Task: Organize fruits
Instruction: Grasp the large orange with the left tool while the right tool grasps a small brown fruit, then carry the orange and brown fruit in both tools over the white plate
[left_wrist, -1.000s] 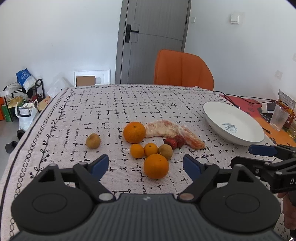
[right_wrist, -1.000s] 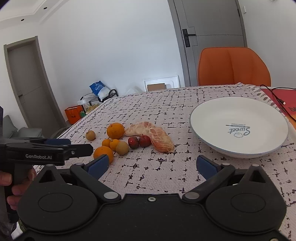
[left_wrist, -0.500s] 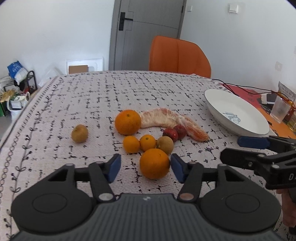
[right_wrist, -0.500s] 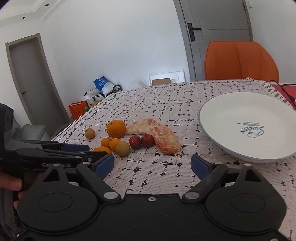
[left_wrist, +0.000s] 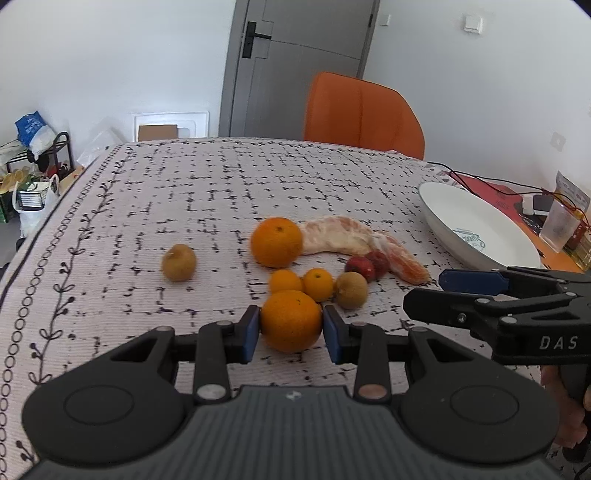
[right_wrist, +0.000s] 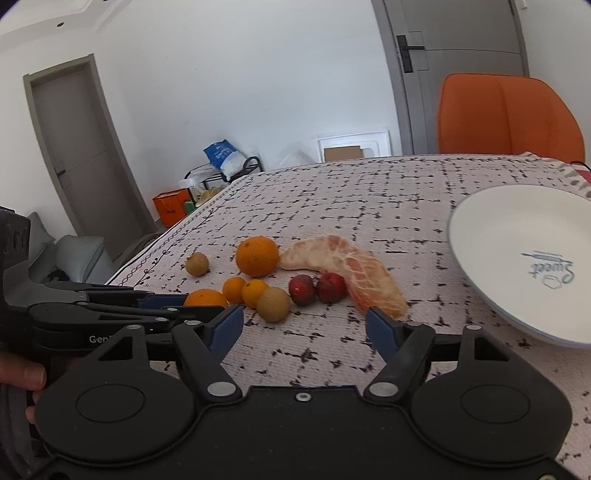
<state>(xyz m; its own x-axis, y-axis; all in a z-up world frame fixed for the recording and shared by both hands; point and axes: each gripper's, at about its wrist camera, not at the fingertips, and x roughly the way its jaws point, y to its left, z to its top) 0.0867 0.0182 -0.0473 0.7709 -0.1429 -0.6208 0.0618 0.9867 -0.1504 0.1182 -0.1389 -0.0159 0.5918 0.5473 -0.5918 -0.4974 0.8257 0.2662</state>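
Note:
My left gripper (left_wrist: 291, 334) is shut on the near orange (left_wrist: 291, 320), which rests on the tablecloth. Behind it lie two small tangerines (left_wrist: 285, 281), a brown kiwi-like fruit (left_wrist: 351, 290), two red plums (left_wrist: 361, 267), a large orange (left_wrist: 276, 242), a peeled pomelo segment (left_wrist: 343, 238) and a lone brown fruit (left_wrist: 178, 262) to the left. The white plate (left_wrist: 476, 229) stands at the right. My right gripper (right_wrist: 304, 326) is open and empty, low over the cloth just before the pomelo segment (right_wrist: 351, 264) and the plums (right_wrist: 317, 288).
An orange chair (left_wrist: 360, 112) stands at the table's far side. Cables, a red mat and a clear cup (left_wrist: 561, 225) lie beyond the plate at the right edge. Bags and a rack (left_wrist: 33, 162) stand on the floor at left.
My left gripper moved forward and closed its jaws onto the near orange. My right gripper moved forward and left toward the fruit, with its jaws somewhat narrower.

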